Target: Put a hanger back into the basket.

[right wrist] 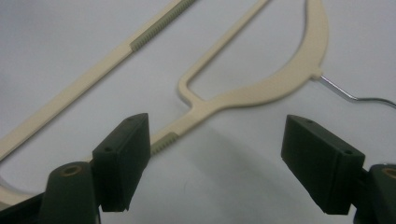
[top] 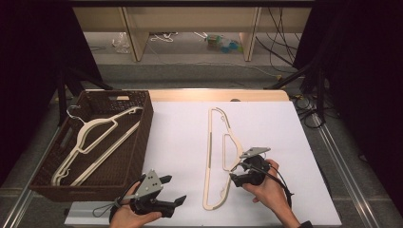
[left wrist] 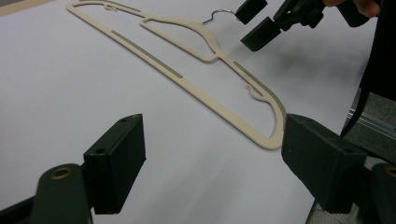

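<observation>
A cream hanger (top: 215, 156) lies flat on the white bench (top: 180, 137), running from the upper middle of the high view down to the lower middle. Its metal hook (right wrist: 355, 95) points toward the right tool (top: 243, 172), which sits just right of the hanger's neck with its jaws spread wide and nothing between them. In the right gripper view the neck and hook lie just beyond the jaw tips. The left tool (top: 172, 189) rests at the lower left of the high view, near the hanger's lower end, its jaws open and empty too. At the left of that frame a brown woven basket (top: 138, 142) holds more hangers (top: 90, 142).
</observation>
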A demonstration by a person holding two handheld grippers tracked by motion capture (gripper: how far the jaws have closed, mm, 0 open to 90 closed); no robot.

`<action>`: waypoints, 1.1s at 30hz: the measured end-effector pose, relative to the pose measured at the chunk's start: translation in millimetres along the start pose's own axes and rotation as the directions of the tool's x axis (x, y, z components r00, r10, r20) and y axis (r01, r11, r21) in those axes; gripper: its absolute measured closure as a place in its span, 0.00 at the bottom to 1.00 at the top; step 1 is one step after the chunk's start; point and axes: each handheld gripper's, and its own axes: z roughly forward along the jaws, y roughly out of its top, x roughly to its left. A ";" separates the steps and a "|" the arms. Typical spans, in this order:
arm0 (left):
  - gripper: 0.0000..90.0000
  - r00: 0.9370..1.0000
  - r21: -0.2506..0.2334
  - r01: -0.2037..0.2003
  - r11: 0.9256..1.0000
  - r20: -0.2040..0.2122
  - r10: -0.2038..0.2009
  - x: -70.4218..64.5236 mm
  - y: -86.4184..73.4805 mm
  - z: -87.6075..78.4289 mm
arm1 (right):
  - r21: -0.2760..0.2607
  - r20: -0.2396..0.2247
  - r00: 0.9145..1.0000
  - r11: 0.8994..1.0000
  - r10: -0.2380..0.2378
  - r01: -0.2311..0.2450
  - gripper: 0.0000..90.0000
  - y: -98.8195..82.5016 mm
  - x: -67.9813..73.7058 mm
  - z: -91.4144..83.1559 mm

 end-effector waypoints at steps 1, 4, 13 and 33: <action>0.24 1.000 0.001 0.010 1.000 0.001 -0.010 -0.8 -0.2 0.3 | 0.009 -0.001 1.000 1.000 0.005 -0.005 0.29 1.9 1.2 2.4; 0.24 1.000 0.008 0.001 1.000 0.001 -0.001 0.1 -0.1 0.0 | 0.038 -0.001 1.000 0.999 -0.017 0.017 0.29 5.5 3.8 9.8; 0.24 1.000 0.011 -0.014 1.000 0.009 0.014 0.8 0.0 0.2 | 0.127 0.011 1.000 0.992 -0.010 0.009 0.29 13.3 9.5 25.9; 0.25 0.999 -0.001 -0.033 0.999 0.006 0.033 0.4 -0.6 -0.4 | 0.238 -0.053 0.993 0.965 -0.101 0.111 0.48 17.1 7.0 27.6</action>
